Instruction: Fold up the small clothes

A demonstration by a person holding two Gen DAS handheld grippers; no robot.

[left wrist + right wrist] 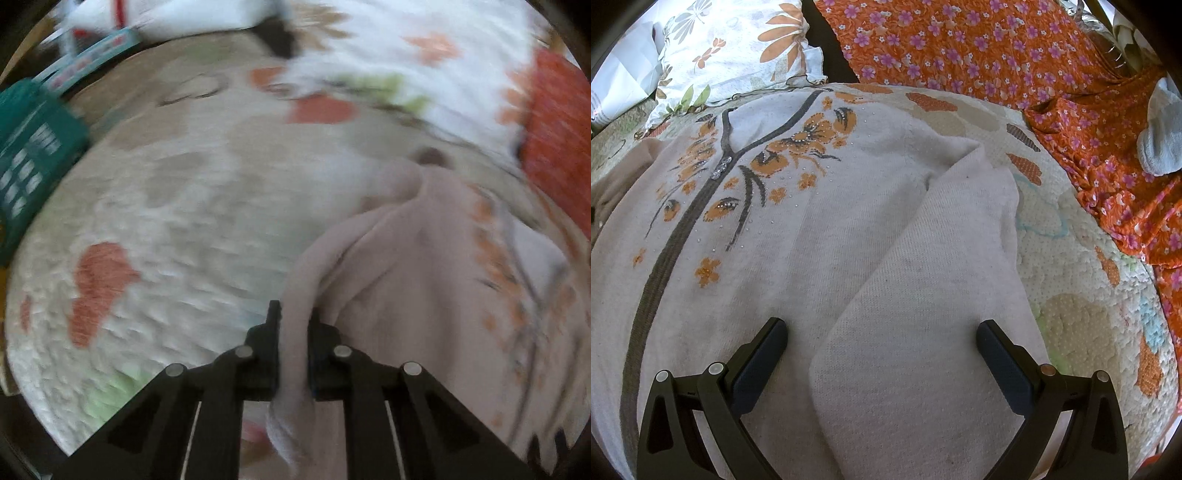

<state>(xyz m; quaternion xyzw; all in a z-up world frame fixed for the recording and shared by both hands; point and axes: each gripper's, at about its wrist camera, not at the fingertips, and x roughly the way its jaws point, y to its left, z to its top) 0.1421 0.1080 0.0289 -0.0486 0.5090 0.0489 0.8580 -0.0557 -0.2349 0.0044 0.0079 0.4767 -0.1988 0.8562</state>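
A pale pink knitted cardigan (820,236) with orange flowers and a dark grey front band lies spread on a quilted bedcover (1082,325). Its right sleeve (923,295) is folded in over the body. My right gripper (882,328) is open and hovers just above that sleeve, holding nothing. In the blurred left wrist view, my left gripper (293,314) is shut on the cardigan's other sleeve (332,254), which runs up between the fingers toward the cardigan's body (424,277).
An orange floral cloth (979,48) lies at the back right with a grey-white sock (1160,144) on it. A flowered pillow (738,48) sits at the back left. A green basket (29,158) and a box (92,55) stand left of the bedcover.
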